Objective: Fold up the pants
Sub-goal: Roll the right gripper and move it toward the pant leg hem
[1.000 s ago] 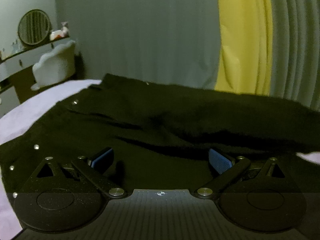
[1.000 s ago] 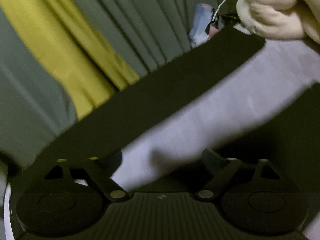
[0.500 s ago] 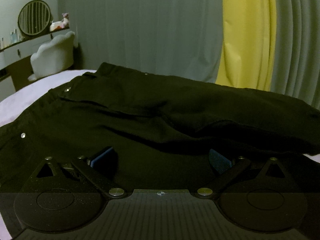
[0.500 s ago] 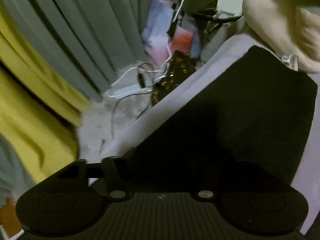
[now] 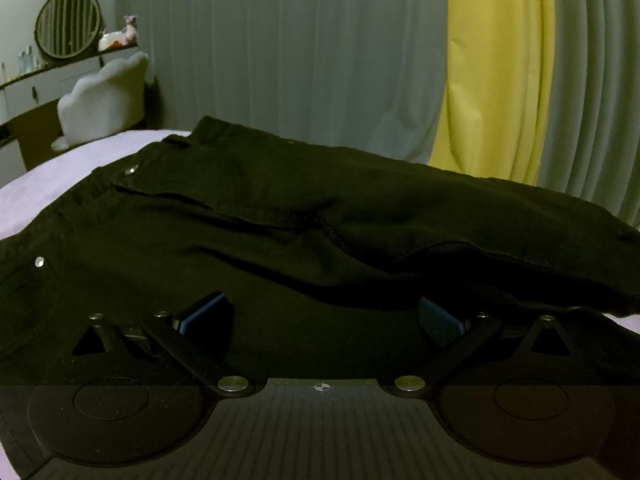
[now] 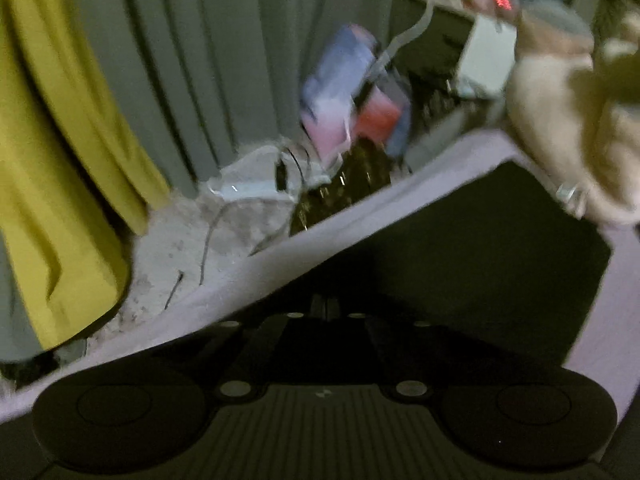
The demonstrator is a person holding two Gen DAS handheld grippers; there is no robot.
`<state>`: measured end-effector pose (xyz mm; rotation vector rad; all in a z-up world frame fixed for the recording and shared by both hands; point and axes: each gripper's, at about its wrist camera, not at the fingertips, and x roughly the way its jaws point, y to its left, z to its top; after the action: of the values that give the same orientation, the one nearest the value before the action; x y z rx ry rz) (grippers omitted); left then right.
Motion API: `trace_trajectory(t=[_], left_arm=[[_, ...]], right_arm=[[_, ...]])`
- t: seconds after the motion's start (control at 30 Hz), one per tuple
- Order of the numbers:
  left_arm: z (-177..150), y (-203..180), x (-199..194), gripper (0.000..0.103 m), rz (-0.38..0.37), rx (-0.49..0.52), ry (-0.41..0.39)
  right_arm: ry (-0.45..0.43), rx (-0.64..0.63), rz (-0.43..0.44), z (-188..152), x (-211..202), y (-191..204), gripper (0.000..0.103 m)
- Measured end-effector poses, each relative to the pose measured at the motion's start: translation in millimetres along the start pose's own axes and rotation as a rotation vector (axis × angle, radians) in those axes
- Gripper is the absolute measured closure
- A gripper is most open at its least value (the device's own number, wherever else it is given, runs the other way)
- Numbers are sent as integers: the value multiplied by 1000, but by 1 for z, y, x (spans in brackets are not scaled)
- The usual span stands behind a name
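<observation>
- The left tongs [image 5: 320, 316] stand wide open, blue pads [image 5: 204, 312] apart, with only flat black cloth beneath the gap.
- The pants [image 5: 280, 240] lie spread on the lilac bed [image 5: 60, 176], just ahead of the left tongs; waistband and rivets sit to their left, a folded-over leg runs off to their right.
- Only the left view shows the waist end, a white chair [image 5: 104, 100] and a round mirror [image 5: 68, 24] far ahead to the left.
- The right tongs [image 6: 326, 308] are closed, fingers drawn together over the dark cloth; whether cloth is nipped between them cannot be told, as the tips are dark and blurred.
- Only the right view shows the leg end [image 6: 500, 260] with its square hem ahead and to the right, the bed edge, floor clutter with cables [image 6: 256, 196] ahead, and a beige plush [image 6: 568, 120] at the far right.
- A yellow curtain [image 5: 496, 72] appears in both views: right of the left tongs, left of the right tongs.
</observation>
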<state>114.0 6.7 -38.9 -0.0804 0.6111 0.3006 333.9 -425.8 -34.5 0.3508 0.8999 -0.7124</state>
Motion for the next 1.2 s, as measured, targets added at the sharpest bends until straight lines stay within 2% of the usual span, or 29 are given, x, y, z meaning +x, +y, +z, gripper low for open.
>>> trace_trajectory(t=[0.1,0.17,0.23,0.3,0.33,0.37,0.5,0.57,0.63,0.67,0.83,0.9,0.97,1.1,1.13,1.2], left_arm=[[-1,2,-2,0,-10,-4,3],[-2,4,-5,0,-11,-4,7],[-3,2,-6,0,-13,3,7],[-3,2,-6,0,-11,8,3],[-4,1,-5,0,-7,11,2],[-5,-1,-5,0,1,16,-2],[-8,-6,-3,0,28,29,-17],[-9,-6,-3,0,32,27,-25],[-9,-7,-2,0,34,25,-27],[-9,-7,-1,0,35,26,-27],[-8,-7,-1,0,35,28,-23],[-8,-6,-1,0,32,24,-20],[-8,-6,-2,0,29,21,-21],[-7,-5,-1,0,26,18,-17],[-7,-5,-1,0,26,18,-18],[-7,-6,-1,0,28,20,-16]], right_arm=[[-52,50,117,-8,-26,-32,103],[-61,54,143,-7,-32,-42,102],[-69,57,119,-2,-32,-37,99],[-59,76,103,3,-26,-26,82],[-41,82,89,6,-18,-17,68],[-13,77,77,8,-11,-9,60],[68,97,-38,19,25,20,57],[125,97,-92,25,44,28,43],[173,86,-166,25,62,35,40],[164,96,-185,24,68,34,36],[144,137,-220,20,74,34,30],[151,181,-188,24,71,30,29],[161,169,-173,23,71,33,22],[109,61,-237,9,74,42,26],[93,57,-234,6,70,42,34],[75,48,-203,4,57,37,61]])
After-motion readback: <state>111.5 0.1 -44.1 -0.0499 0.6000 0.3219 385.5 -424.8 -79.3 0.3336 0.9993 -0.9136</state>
